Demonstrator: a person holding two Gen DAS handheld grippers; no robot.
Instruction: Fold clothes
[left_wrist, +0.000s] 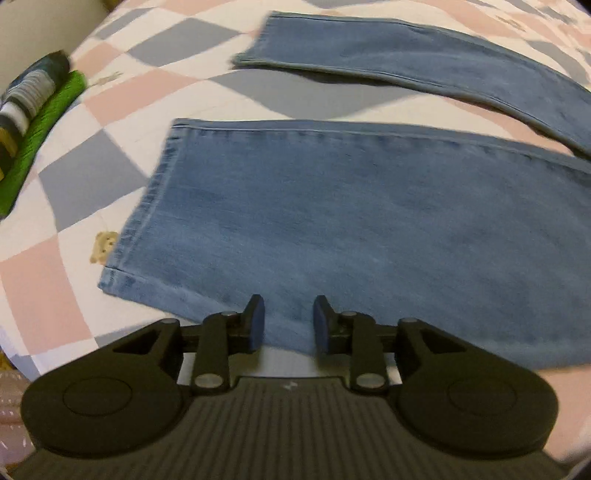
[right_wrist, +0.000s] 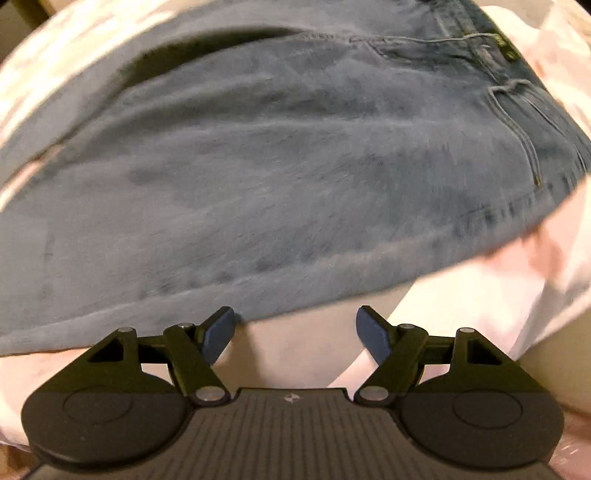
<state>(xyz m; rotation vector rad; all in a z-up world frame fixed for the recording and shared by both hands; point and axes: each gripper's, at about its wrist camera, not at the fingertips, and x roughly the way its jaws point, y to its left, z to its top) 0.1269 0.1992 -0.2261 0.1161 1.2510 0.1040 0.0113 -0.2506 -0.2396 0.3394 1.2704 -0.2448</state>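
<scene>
The left gripper (left_wrist: 287, 321), its blue-padded fingers (left_wrist: 256, 321) parted with nothing between them, hangs over the near edge of a pair of blue jeans (left_wrist: 351, 229) spread flat on a bed; the right gripper (right_wrist: 295, 332), its fingers splayed wider still and likewise empty, sits at the near edge of the same jeans (right_wrist: 258, 184), the left pad (right_wrist: 218, 334) just at the denim's border, though whether it touches the cloth cannot be told through the blur. In the left wrist view the two legs lie apart, the nearer one broad and smooth with its hem (left_wrist: 136, 221) to the left, the farther leg (left_wrist: 424, 62) stretching across the top of the frame; in the right wrist view the waistband (right_wrist: 517, 92), with its belt loops and stitching, runs down the right side. Beneath the garment lies a checked bedspread (left_wrist: 122, 92) in pink, grey and white, a small teddy-bear motif (left_wrist: 103, 246) printed just beside the near hem; folded clothes (left_wrist: 33, 110), green and striped, are stacked at the bed's far left edge, well apart from the jeans.
</scene>
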